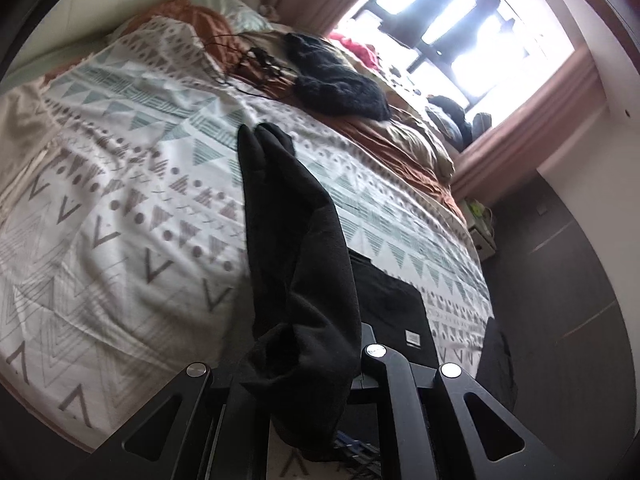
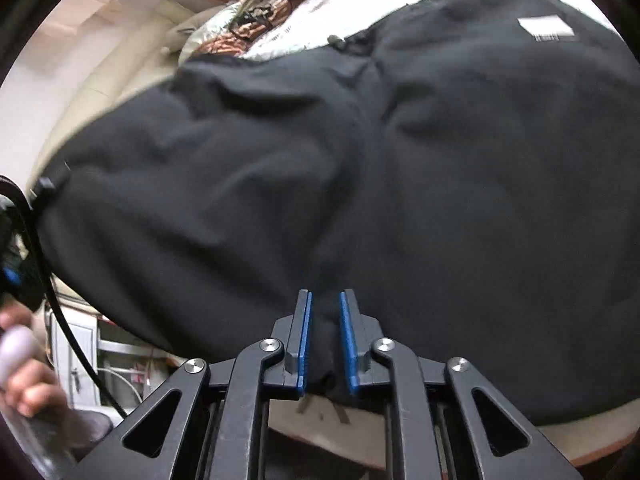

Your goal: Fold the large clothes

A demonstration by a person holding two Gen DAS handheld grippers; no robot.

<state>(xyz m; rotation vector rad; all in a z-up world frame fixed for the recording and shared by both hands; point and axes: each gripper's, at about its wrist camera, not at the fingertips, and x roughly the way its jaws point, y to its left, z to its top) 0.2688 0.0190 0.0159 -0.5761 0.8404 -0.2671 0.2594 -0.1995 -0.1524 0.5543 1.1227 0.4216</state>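
Clearly both tools have cloth: the left gripper [image 1: 304, 376] is clamped on a raised fold of the large black fleece garment [image 1: 296, 248], which drapes over its fingers, and the right gripper [image 2: 325, 340], blue pads [image 2: 305, 344] drawn close, pinches the same garment's near edge [image 2: 360, 180]. To fold well, I would keep both pinches firm, lift evenly so the cloth hangs flat, then lay edge onto edge without dragging.

That garment lies on the near part of the bed cover, white with grey and green triangle patterns [image 1: 140, 184]. Beyond the garment sits a dark fuzzy knitted item [image 1: 340, 84] on rust-orange bedding [image 1: 400, 140]; further beyond, pink curtains [image 1: 528, 132] frame a bright window [image 1: 472, 28].
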